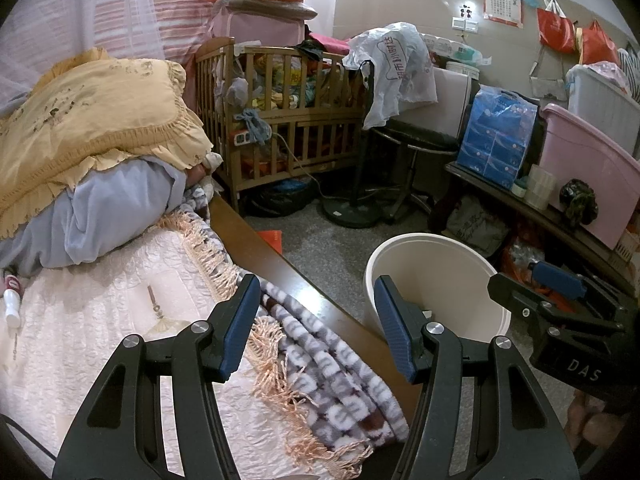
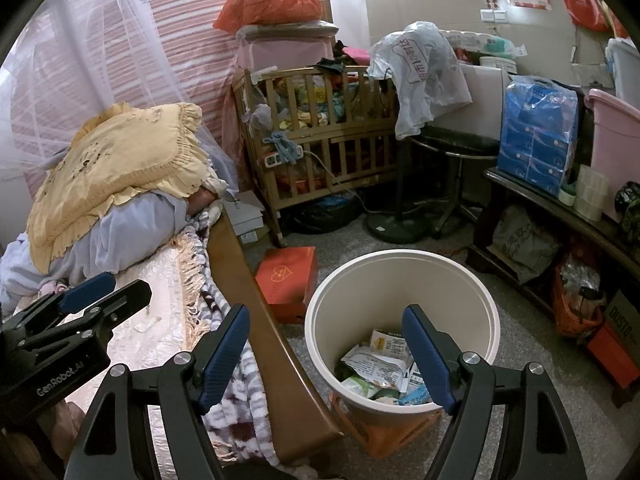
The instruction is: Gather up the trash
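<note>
A cream waste bin [image 2: 400, 280] stands on the floor beside the bed, on an orange stool. Inside lie crumpled wrappers and paper trash [image 2: 376, 364]. My right gripper [image 2: 328, 352] hangs open over the bin's near rim and the bed's wooden edge, nothing between its blue pads. In the left wrist view the same bin [image 1: 436, 264] sits to the right of my left gripper [image 1: 316, 328], which is open and empty above the fringed blanket [image 1: 320, 360]. Each gripper shows in the other's view: the right gripper [image 1: 560, 292] at the right edge, the left gripper [image 2: 92, 296] at the left.
Bed with white quilt [image 1: 100, 340], yellow pillow [image 1: 92, 120] and a white tube [image 1: 12, 304]. A wooden crib [image 2: 320, 136] stands behind, a red box [image 2: 286, 280] on the floor, a black stool [image 2: 452, 148], and a low bench [image 2: 560, 208] holding a blue tissue pack and pink tub.
</note>
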The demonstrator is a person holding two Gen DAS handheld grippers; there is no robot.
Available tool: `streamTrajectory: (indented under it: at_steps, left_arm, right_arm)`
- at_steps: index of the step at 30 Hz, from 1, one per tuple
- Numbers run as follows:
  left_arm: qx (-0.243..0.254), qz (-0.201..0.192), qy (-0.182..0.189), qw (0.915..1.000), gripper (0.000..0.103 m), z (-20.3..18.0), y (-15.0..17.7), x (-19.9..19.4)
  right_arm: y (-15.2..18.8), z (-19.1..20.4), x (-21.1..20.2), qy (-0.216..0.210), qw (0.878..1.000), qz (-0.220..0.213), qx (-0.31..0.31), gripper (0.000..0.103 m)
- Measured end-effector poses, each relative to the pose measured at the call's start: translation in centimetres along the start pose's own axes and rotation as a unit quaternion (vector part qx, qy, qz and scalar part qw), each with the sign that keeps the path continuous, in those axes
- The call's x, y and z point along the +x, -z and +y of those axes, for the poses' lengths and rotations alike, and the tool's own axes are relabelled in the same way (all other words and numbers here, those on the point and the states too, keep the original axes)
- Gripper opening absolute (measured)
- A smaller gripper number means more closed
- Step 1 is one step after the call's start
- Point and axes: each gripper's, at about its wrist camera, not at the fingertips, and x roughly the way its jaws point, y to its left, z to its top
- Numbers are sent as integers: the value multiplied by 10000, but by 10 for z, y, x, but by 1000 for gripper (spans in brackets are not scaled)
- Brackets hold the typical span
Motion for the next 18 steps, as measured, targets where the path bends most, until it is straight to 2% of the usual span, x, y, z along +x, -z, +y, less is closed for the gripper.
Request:
streamTrajectory:
  at_steps: [11, 18]
  left_arm:
    - [65, 103, 100, 9999, 58, 6, 5, 7]
    - [-282, 203, 82, 9994, 58, 41, 11, 1]
  right_arm:
    - [0, -1, 2, 16, 10000, 65, 3, 77]
    - [-6, 18, 11, -27, 9996, 203, -180, 77]
